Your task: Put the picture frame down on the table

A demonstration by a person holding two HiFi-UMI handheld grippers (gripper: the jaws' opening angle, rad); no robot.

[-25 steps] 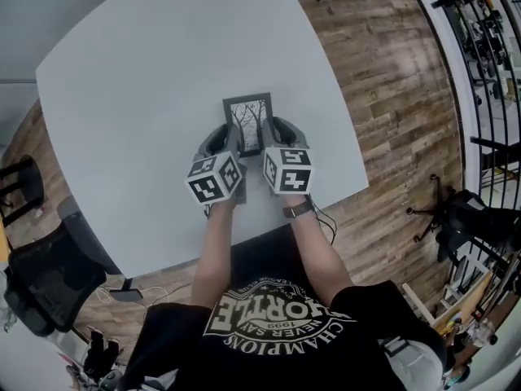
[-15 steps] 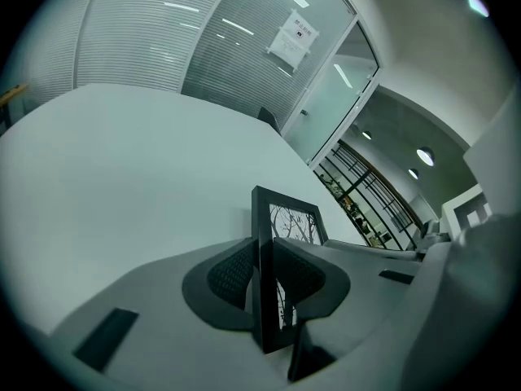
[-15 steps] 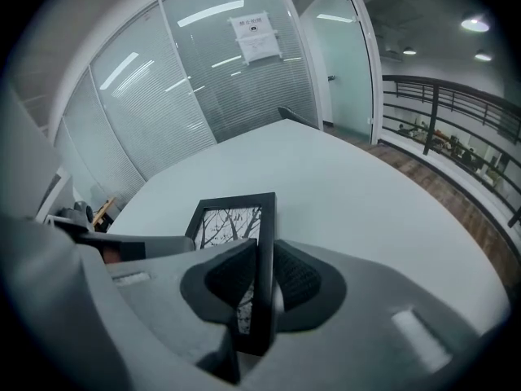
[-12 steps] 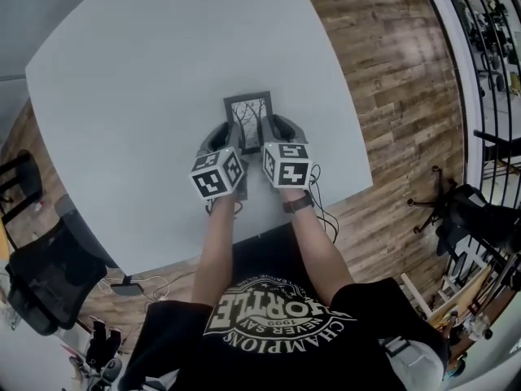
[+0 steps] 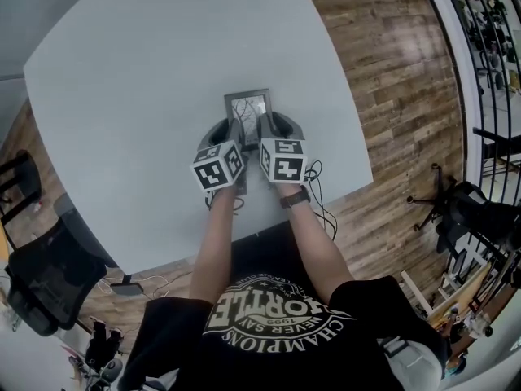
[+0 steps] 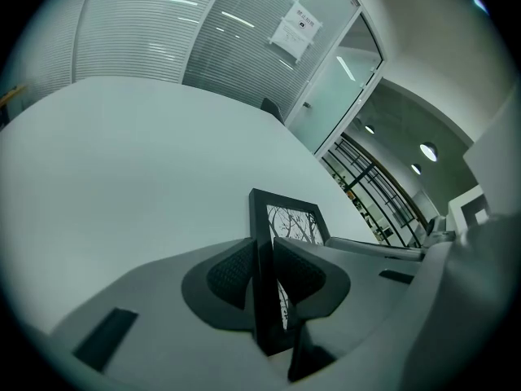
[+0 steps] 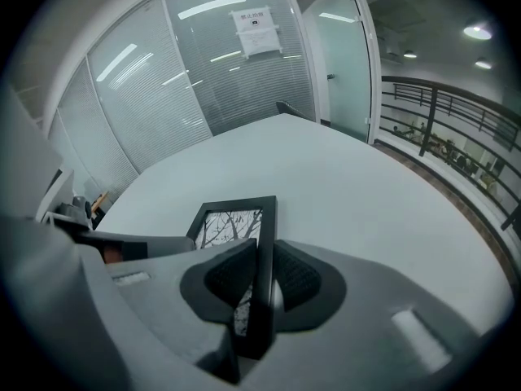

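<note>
A black picture frame (image 5: 248, 108) with a bare-tree print is held between both grippers, over the near middle of the white table (image 5: 146, 96). My left gripper (image 5: 234, 130) is shut on the frame's left edge (image 6: 262, 251). My right gripper (image 5: 262, 129) is shut on the frame's right edge (image 7: 265, 251). The frame (image 7: 232, 218) tilts, its far end low toward the tabletop. In the head view the marker cubes hide the frame's near part. Whether the frame touches the table cannot be told.
The white table's right edge (image 5: 350, 112) borders a wood floor (image 5: 399, 80). A black chair (image 5: 49, 275) stands at the lower left. Cables (image 5: 321, 202) hang off the near table edge. A black railing (image 5: 488, 72) runs along the right. Glass walls (image 7: 228, 72) stand behind the table.
The frame's picture side has turned up and away from the head camera, so it looks shorter now. Both grippers have closed in slightly toward each other and kept their hold.
</note>
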